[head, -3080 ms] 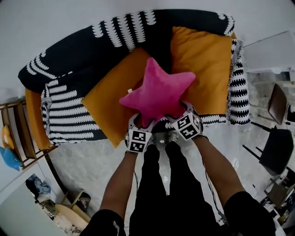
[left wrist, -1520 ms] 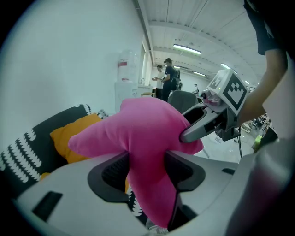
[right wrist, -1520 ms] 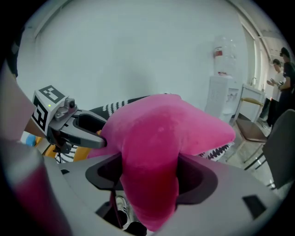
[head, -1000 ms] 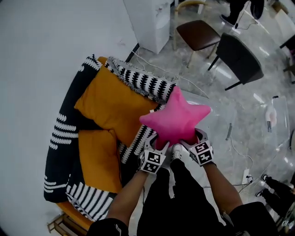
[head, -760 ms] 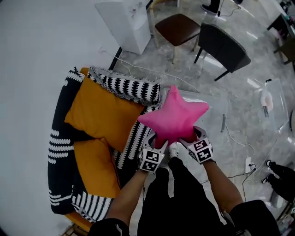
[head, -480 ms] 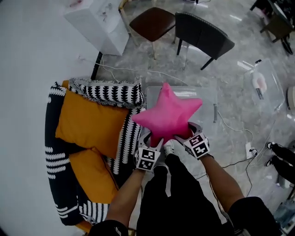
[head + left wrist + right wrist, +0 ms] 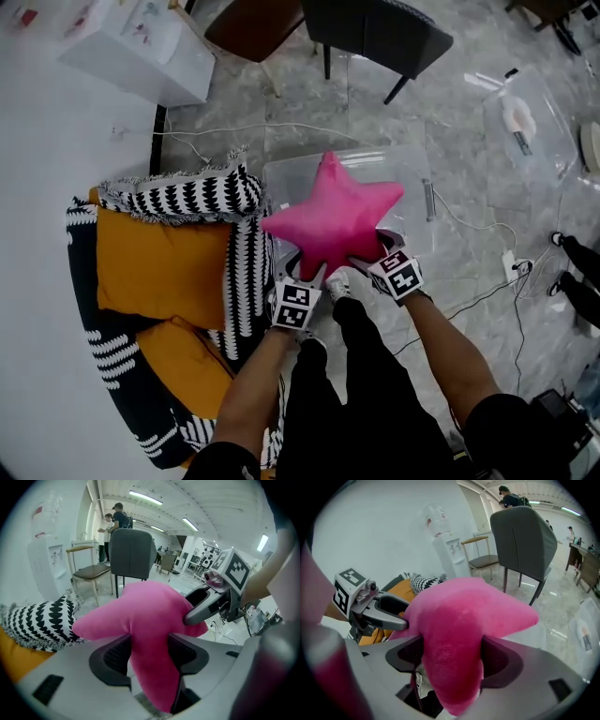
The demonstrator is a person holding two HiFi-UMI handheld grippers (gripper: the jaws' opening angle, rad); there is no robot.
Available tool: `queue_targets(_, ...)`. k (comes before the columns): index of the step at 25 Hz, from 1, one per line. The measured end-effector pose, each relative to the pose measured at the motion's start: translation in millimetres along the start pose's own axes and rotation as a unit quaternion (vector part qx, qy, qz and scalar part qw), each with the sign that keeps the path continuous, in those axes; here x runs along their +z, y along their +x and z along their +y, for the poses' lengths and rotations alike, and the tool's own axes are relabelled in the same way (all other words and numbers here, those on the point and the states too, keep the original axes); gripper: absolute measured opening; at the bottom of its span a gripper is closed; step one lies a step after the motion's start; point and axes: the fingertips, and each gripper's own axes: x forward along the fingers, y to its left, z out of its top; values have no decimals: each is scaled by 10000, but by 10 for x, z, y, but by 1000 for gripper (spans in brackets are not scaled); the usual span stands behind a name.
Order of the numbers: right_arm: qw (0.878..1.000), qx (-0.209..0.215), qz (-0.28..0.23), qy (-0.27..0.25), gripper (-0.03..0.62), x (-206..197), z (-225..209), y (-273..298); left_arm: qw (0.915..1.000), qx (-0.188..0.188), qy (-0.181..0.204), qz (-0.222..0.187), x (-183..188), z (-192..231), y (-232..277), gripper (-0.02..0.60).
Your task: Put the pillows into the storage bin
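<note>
Left gripper and right gripper are each clenching a lower arm of the star pillow, balancing it above the storage bin at 12 o'clock, seemingly for dropping.

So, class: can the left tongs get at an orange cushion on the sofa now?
Probably not yet: the left tongs are shut on the pink star pillow, shared with the right tongs. They must release first.
</note>
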Motion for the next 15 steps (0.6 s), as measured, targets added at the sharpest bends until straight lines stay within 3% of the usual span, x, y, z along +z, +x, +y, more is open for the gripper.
queue_targets(9,9997,7,128,226,410,-146,-393,435,9998,-127,-29,131,-91,205,544,274)
queue_targets(10,9996,-45,142,240,429,-194,-444,486,9998,-117,24,172,-135,212,593,289)
queue_targets(13,9984,-441,274,223,600,-335,-644,631,9989,-30,291,370,-276,227,708,334)
queue_targets(15,9975,-560,367,205,600,-416,-732,645,9985,-50,238,483,-351,205,728,348)
